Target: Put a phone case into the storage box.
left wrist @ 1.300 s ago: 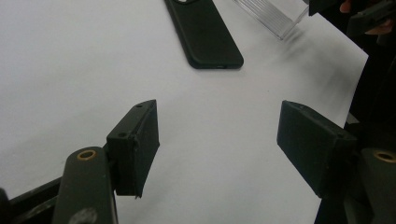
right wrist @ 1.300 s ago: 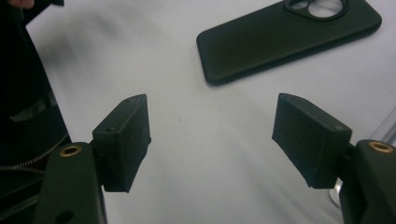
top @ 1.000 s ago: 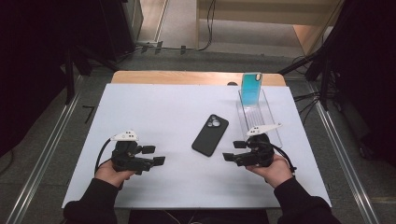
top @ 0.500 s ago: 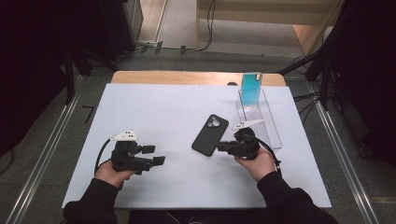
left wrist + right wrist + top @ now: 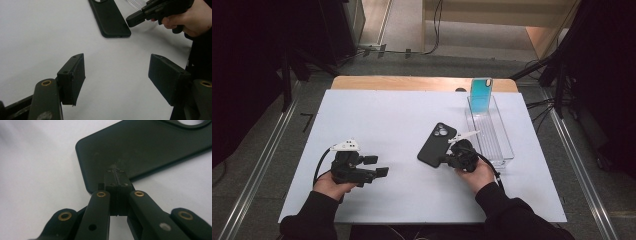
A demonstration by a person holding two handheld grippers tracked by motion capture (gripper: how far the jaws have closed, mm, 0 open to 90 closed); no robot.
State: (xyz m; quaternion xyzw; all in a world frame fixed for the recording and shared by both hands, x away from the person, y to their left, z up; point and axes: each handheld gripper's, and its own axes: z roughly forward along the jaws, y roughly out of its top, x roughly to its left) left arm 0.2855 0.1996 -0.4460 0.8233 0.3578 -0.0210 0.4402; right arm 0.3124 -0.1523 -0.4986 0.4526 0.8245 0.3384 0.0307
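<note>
Step in hand: black phone case (image 5: 437, 144), mid-counter, is met at its near corner by the right claw (image 5: 116, 175), jaws just pressed together, empty. Left claw (image 5: 116, 76) is held wide, idle. Next: case likely to be nudged or pried up.

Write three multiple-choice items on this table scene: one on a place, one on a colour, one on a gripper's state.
1. Where does the black phone case lie?
A. flat on the white table
B. inside the clear tray
C. on the floor

2. What colour is the case standing upright at the tray's far end?
A. red
B. teal
C. yellow

3. How do the jaws of the right hand-held gripper stand?
A. wide apart
B. closed around the tray
C. pressed together, empty

Key: 1 A, it rests on the table left of the tray; 2 B, its face is blue-green; 3 C, the pads meet at the black case's edge.
</note>
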